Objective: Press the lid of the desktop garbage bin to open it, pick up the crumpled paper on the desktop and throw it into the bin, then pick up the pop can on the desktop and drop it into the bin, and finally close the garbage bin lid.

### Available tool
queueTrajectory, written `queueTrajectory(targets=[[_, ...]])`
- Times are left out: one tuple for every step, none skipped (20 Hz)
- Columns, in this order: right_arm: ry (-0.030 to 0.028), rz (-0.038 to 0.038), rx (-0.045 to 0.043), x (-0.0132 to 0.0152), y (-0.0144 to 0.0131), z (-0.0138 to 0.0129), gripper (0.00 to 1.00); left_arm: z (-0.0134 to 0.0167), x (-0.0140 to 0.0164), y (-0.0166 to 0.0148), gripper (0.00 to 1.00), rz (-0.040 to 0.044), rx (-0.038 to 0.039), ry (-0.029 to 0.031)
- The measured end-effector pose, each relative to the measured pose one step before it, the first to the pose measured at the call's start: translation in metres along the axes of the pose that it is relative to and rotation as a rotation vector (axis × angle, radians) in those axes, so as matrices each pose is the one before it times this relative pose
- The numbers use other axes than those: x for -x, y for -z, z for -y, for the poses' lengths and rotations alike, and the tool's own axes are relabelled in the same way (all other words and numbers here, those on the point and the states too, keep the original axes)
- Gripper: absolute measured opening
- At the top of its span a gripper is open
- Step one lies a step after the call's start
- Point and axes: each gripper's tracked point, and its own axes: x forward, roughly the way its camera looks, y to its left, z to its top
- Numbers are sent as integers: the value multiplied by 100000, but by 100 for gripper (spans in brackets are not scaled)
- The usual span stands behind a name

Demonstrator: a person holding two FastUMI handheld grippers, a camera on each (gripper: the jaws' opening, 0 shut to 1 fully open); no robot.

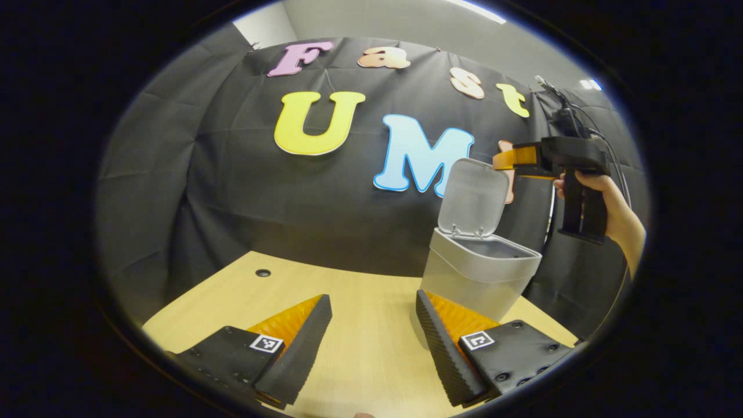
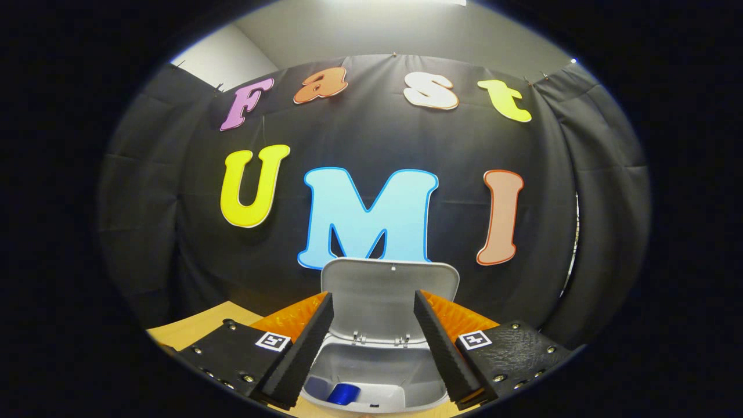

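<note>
The grey desktop bin (image 1: 476, 278) stands on the wooden table to the right, its lid (image 1: 473, 197) tipped up and open. My left gripper (image 1: 372, 299) hovers low over the table just left of the bin, open and empty. My right gripper (image 1: 504, 161), held by a hand (image 1: 618, 212), is up by the lid's top edge. In the right gripper view that gripper (image 2: 373, 297) is open and empty above the bin's mouth (image 2: 371, 363), facing the raised lid (image 2: 389, 284). A blue rounded object (image 2: 342, 393), probably the pop can, lies inside the bin.
The wooden table (image 1: 348, 290) has a small round hole (image 1: 263, 272) near its back left. The black cloth wall hangs close behind the bin. A cable (image 1: 580, 119) runs up from the right gripper's handle.
</note>
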Motion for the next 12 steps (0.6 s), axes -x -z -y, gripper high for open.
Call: queueTrajectory(targets=[[1256,1112,905,-773,-694,292,90,120,-610,-77,96,-255,184,788],[992,804,549,-704,-517,169,89,213,-570,62,96,-769,338,979],[929,622,166,-766,-681,259,89,107,-504,27,96,-1111,412,872],[956,233,-48,-736,-500,202,87,197,-362,14,96,-902,413,818],[674,406,-282,-731,-494,140,87,143,-261,-67,96,-881,282,691],[429,345,-245,-749,-373,82,87,139,-185,-116,96,-553,154,619],[586,-322,-28,-707,-106,66,89,31,3,-183,96,-333,68,553],[523,-459,141,-617,22,49,89,3,-48,-106,96,-326,-206,294],[434,-854,-119,-590,114,0,90,-13,-114,-50,96,-91,-358,-73],[-51,-945,-669,-448,208,-106,90,-73,65,-185,96,25,-172,-118],[-222,-703,-638,-310,159,-143,89,-186,5,-130,96,278,3,-440],[46,-840,-285,-331,241,-41,90,-96,66,-105,96,251,17,-470]])
